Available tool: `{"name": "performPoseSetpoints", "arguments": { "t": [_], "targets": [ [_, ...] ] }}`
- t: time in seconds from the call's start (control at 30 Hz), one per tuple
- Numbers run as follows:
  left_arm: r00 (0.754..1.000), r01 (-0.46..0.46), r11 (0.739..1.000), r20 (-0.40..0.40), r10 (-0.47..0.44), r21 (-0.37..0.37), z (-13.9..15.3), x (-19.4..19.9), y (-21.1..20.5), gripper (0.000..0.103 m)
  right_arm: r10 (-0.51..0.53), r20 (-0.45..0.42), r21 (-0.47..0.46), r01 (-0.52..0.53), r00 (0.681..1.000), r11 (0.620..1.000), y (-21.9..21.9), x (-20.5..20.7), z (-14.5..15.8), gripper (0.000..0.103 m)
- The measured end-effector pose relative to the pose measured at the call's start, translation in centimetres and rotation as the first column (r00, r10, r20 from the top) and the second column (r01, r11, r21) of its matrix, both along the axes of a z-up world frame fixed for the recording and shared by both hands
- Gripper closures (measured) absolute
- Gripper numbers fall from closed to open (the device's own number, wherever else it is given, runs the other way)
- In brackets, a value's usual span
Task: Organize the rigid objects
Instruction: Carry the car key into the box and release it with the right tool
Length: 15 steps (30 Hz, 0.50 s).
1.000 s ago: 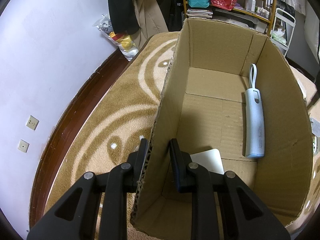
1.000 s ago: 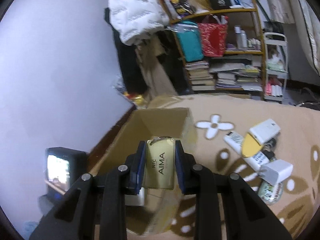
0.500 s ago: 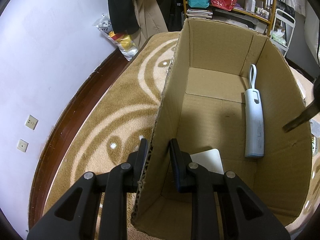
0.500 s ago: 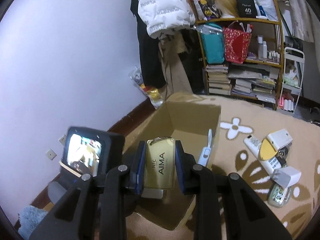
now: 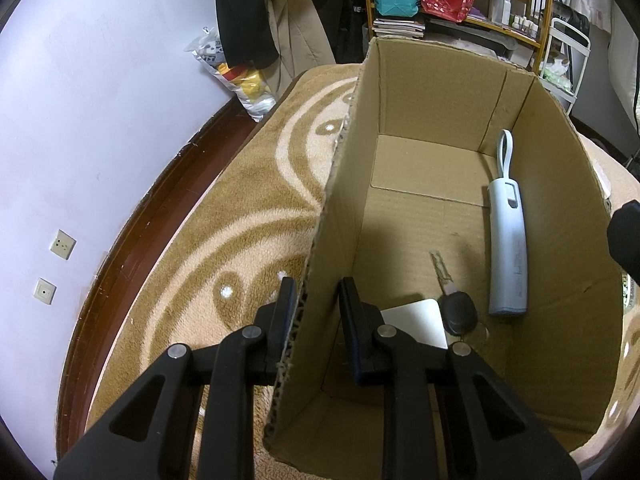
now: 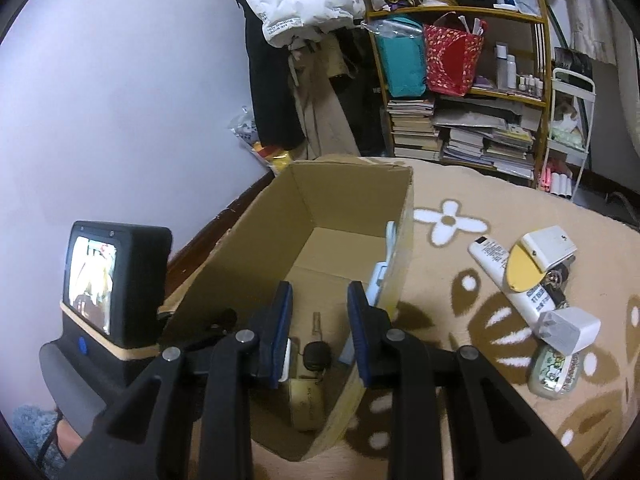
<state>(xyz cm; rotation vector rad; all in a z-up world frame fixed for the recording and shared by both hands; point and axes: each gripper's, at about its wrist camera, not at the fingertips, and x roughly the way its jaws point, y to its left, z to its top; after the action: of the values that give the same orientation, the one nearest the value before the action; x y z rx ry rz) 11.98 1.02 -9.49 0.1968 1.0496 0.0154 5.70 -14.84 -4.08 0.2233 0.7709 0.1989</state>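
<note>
The right gripper (image 6: 319,322), which held the gold tag half a second ago, now hangs open and empty above the cardboard box (image 6: 352,212). The key with its black fob (image 5: 460,312) and gold tag (image 6: 306,404) has landed on the corrugated box floor, beside a flat white card (image 5: 416,320) and a smooth pale-blue cylinder (image 5: 507,248). The left gripper (image 5: 318,312) remains straddling the box's left wall, one finger on each side.

cardboard box (image 5: 420,92): open-topped, upright on rug | key with black fob (image 5: 460,312): flat on box floor, gold tag attached | pale blue handled device (image 5: 507,248): flat along box wall
</note>
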Motion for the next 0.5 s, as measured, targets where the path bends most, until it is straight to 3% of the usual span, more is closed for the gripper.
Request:
{"name": "performPoseSetpoints", "arguments": {
  "t": [0.1,0.2,0.4,0.5],
  "targets": [
    [1.000,0.002,1.000,0.000,-0.002,0.003,0.0,0.0,0.0,0.081,-0.023,-0.008,-0.001,0.023,1.000,1.000,-0.6,0.2,0.0,0.041],
    [1.000,0.000,1.000,-0.001,0.000,0.000,0.0,0.0,0.0,0.081,-0.046,-0.016,0.012,0.046,0.999,0.999,-1.7,0.4,0.1,0.034],
    [1.000,0.002,1.000,0.000,-0.002,0.002,0.0,0.0,0.1,0.081,-0.135,0.002,-0.055,0.135,0.991,0.989,-4.5,0.6,0.1,0.000],
    [1.000,0.004,1.000,-0.001,-0.004,0.004,0.0,0.0,0.0,0.081,-0.183,-0.006,-0.058,0.182,0.983,0.982,-6.3,1.0,-0.3,0.000]
  ]
}}
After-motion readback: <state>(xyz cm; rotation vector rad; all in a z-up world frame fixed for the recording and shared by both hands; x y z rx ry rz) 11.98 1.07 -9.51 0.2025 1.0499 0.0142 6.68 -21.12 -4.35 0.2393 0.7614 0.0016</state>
